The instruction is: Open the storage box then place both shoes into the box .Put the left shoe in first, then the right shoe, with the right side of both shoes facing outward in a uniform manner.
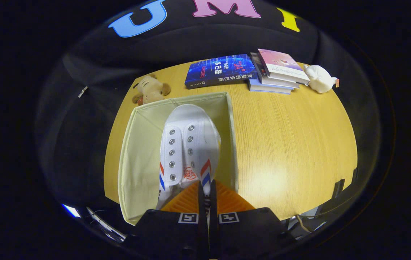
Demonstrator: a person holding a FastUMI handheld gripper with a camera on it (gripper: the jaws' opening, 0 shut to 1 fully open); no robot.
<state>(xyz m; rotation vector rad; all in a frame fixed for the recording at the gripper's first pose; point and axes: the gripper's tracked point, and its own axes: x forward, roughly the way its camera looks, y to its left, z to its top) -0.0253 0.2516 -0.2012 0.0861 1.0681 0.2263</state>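
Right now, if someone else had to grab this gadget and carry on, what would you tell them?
Gripper: fingers nearly closed, pinching the heel edge of a white shoe, which hangs toe-forward over the open storage box.
Box: cream fabric, lid open, on the wooden table. Whether another shoe already lies inside is hidden by the held shoe.
Beyond the box: a brown plush toy, books, a white plush toy.
Done: box opened, one shoe picked up.
Left: lower and release this shoe, check its side faces outward, then handle the other shoe if it is not in yet.
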